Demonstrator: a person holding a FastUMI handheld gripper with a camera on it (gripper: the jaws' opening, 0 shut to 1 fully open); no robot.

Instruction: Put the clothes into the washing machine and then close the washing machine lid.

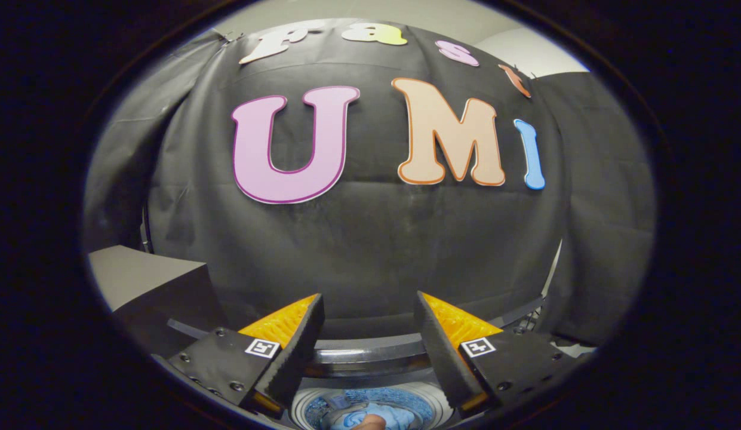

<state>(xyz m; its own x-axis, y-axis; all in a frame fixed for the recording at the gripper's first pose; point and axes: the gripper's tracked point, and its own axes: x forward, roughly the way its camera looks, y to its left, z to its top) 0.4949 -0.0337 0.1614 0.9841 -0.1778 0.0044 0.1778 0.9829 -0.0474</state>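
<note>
Gripper view | my gripper (368, 334) released, grasping nothing | crumpled blue clothes (370, 415) in white round washing machine drum (442, 409) below my fingertips | raised lid probably just beyond

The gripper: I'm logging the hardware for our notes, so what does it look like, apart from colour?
The gripper has two wedge-shaped fingers that taper forward, with ribbed outer faces and flat, foam-like inner faces. Each sits on a flat, screwed mounting plate that carries a small square black-and-white tag.

A black cloth wall (370, 239) hangs behind, with a grey box (149, 280) beside it at left.
</note>
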